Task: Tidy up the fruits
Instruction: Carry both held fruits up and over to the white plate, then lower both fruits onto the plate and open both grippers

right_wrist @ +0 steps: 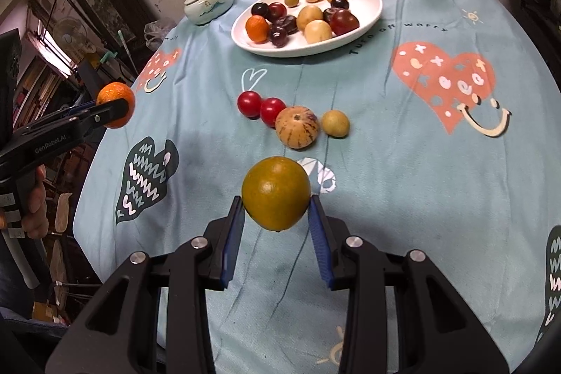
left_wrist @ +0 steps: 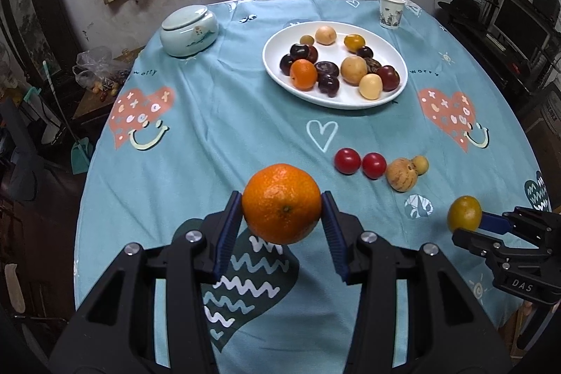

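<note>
Left wrist view: the left gripper [left_wrist: 281, 214] pinches a dimpled, round orange [left_wrist: 281, 203] between ribbed blue pads [left_wrist: 228, 230], held above the printed teal cloth [left_wrist: 196, 135]. The right gripper [right_wrist: 276, 211] grips a smooth yellow-green citrus [right_wrist: 276, 192] the same way. Nearer than the glossy white oval plate [right_wrist: 364, 14] of mixed fruit lie two shiny red tomatoes [right_wrist: 261, 106], touching, beside a striped tan melon [right_wrist: 297, 127] and a small pale fruit [right_wrist: 335, 123].

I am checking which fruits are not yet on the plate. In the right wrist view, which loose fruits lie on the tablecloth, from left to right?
Round red tomato → second red tomato → striped tan melon-like fruit → small pale yellow round fruit.
</note>
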Tool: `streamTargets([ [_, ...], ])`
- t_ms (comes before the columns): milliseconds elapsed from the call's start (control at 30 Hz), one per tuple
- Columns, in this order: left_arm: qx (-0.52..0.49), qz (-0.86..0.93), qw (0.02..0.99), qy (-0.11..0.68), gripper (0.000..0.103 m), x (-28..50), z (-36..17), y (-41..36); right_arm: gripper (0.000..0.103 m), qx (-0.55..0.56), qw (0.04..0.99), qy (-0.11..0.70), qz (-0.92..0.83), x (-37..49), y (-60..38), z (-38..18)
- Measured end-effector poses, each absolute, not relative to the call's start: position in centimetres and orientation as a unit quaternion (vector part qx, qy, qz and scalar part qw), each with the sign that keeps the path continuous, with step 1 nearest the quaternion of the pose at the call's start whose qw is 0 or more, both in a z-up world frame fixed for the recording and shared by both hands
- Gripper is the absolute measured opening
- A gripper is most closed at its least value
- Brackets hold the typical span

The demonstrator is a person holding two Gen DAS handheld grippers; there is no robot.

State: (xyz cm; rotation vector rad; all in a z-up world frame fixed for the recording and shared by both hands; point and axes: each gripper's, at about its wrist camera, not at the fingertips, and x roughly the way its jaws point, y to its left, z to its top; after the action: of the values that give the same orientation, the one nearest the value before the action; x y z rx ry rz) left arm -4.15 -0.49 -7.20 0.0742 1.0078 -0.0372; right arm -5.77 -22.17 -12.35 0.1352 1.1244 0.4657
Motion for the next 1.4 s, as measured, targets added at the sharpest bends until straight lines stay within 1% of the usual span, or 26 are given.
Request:
streamTargets([
  [267, 0.051, -0.055, 0.872, 0.484, 0.046, -3.5, -7.5, -3.3, 0.037, 0.054, 0.821, 0.521, 0.227, -4.6, -21.3, -11.3],
  [433, 0.054, -0.068, 0.867, 0.491, 0.046, -2.3, -8.1, -4.4, 0.037, 0.052, 0.817, 0.529, 0.224, -3.9, -21.5, -11.8],
  [767, 0.068, -0.082, 0.858, 0.502, 0.046, 1.9, -9.4, -5.9, 0.037, 0.052, 0.814, 0.535, 0.220, -0.7, -21.5, -12.4],
  [900, 0.076, -0.084, 0.859, 0.500, 0.046, 4.8, -9.7, -6.5, 0.037, 0.046, 0.821, 0.524, 0.222, 2.0, -21.4, -11.6],
  [1200, 0.084, -0.074, 0.868, 0.484, 0.046, 12.0, -9.9, -6.6, 0.037, 0.029, 0.849, 0.479, 0.220, 10.9, -20.4, -8.9],
  [1400, 0.049, -0.068, 0.871, 0.484, 0.046, 16.9, -10.1, -5.2, 0.037, 0.026, 0.856, 0.471, 0.210, 17.0, -19.5, -9.4],
])
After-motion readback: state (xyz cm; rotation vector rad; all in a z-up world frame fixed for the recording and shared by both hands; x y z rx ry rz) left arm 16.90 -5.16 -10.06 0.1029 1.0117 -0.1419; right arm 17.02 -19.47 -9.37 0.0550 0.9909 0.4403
